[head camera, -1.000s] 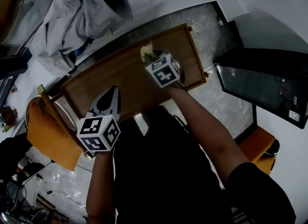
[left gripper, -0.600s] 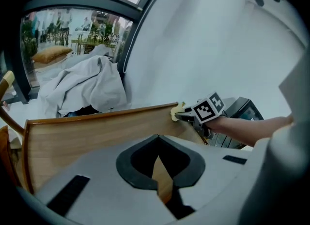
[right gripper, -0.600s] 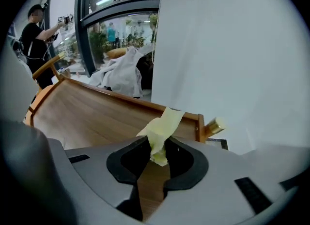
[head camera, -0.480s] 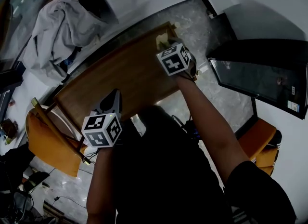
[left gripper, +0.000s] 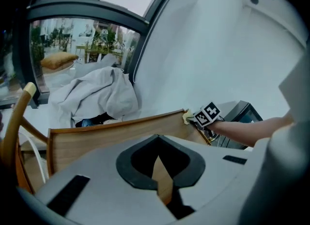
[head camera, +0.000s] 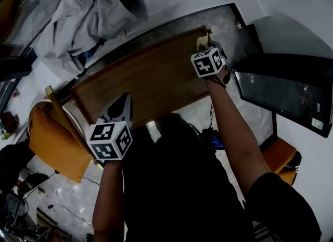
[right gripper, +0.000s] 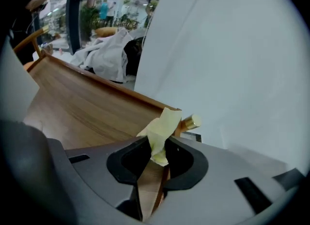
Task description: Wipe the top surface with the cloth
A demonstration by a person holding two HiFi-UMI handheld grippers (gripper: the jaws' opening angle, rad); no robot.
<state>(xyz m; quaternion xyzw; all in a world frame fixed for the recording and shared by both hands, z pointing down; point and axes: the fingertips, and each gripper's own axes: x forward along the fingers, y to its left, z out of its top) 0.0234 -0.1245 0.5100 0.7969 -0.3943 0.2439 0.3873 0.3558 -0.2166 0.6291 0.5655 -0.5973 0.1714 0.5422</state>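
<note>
The brown wooden top (head camera: 145,79) lies slantwise below me. My right gripper (head camera: 204,47) is at its far right corner, shut on a pale yellow cloth (head camera: 201,41). In the right gripper view the cloth (right gripper: 162,129) sticks up from between the jaws of the right gripper (right gripper: 157,158), just short of the top's raised edge (right gripper: 145,100). My left gripper (head camera: 124,101) hovers over the near left edge, shut with nothing in it. The left gripper view looks past the left gripper (left gripper: 160,163) along the top (left gripper: 106,134) to the cloth (left gripper: 187,117).
A heap of grey-white fabric (head camera: 78,17) lies beyond the top's far left. An orange chair (head camera: 52,142) stands at the near left. A dark screen (head camera: 281,90) leans at the right. A brass-tipped peg (right gripper: 193,121) sticks out at the corner by a white wall (right gripper: 232,64).
My right gripper has slid the cloth rightwards along the far side of the top to its right corner. The left gripper has stayed by the near left edge.
</note>
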